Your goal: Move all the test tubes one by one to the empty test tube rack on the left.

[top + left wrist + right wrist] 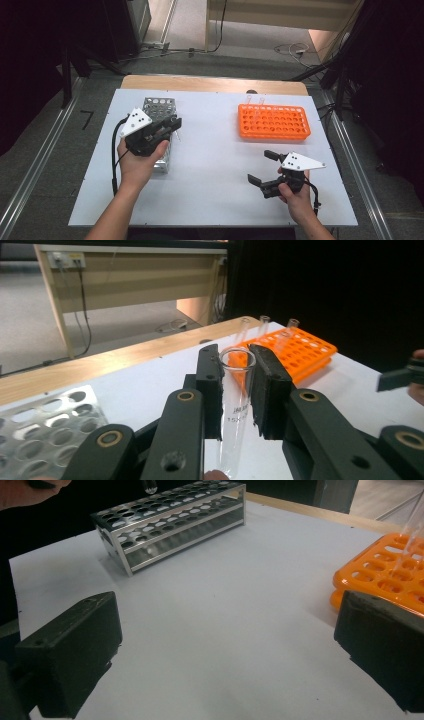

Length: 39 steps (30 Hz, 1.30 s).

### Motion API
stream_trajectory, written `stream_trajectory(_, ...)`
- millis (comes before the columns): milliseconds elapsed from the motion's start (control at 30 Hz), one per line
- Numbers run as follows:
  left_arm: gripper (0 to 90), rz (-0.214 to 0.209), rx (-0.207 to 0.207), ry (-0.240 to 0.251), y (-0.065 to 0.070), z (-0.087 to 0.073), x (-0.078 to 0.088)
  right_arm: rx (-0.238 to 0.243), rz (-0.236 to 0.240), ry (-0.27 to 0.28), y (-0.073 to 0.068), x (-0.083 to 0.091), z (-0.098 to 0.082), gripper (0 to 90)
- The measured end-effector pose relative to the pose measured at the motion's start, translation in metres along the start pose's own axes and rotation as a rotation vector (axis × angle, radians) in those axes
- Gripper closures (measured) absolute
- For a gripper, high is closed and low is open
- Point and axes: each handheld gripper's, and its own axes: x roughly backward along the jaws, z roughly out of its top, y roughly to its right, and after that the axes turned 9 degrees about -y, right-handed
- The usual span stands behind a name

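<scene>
Work in hand: moving glass tubes between the orange rack (273,121) and the metal rack (161,131), most likely from orange to metal, judging by the tube carried over the metal one.
Left tongs (236,385): clamped on a clear test tube (235,395), pads pressing its upper part, open mouth up, rounded end hanging below.
Tube position: in the high view, held at the right edge of the metal rack (176,131), above it, not yet in a hole.
Right tongs (264,167): spread wide, nothing between the pads, low over the white desk (215,165) in front of the orange rack.
Orange rack: a few tubes (263,324) standing at its far edge; exact count hard to tell, glass faint against the background.
Metal rack: holes facing the right gripper view look vacant (170,522); possibly none seated so far.
Done: one tube lifted and carried across.
Left: lowering this tube into a hole, then fetching the remaining tubes.
Stage: early, by this reading.
</scene>
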Motion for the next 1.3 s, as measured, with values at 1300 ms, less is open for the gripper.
stream_trajectory(1300, 76.2, 0.241, 0.075, -0.004, -0.107, 0.025, -0.085, -0.011, -0.008, 0.010, 0.014, 0.002, -0.006, 0.0)
